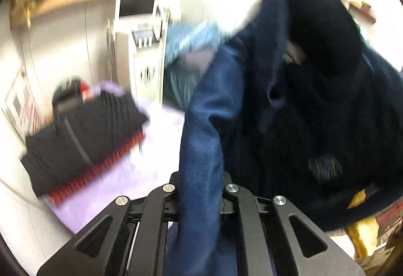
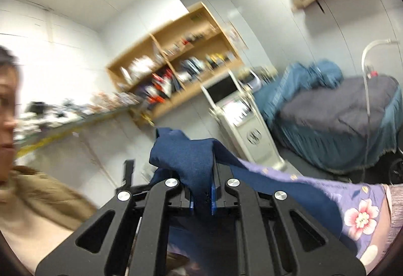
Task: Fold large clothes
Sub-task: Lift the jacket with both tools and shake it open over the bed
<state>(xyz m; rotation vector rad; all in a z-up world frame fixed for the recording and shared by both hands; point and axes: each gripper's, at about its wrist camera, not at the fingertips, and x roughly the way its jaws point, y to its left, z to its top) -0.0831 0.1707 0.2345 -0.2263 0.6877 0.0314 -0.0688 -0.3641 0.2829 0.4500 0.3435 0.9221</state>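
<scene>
A large dark blue garment [image 1: 289, 104] hangs in the air and fills the right half of the left wrist view. My left gripper [image 1: 200, 200] is shut on a fold of it, and the cloth runs up and away from the jaws. In the right wrist view my right gripper [image 2: 201, 190] is shut on another bunched edge of the same blue garment [image 2: 186, 157], which sticks up above the jaws. That gripper points level across the room. A lilac sheet [image 1: 121, 182] lies below the left gripper, and its flowered edge [image 2: 352, 205] shows at the right.
A folded black garment with a red striped hem [image 1: 85, 140] lies on the lilac sheet. A person in a tan top [image 2: 37, 190] stands at the left. A white cabinet [image 2: 241, 114], wooden shelves [image 2: 176, 69] and a bed with blue covers [image 2: 340, 119] stand beyond.
</scene>
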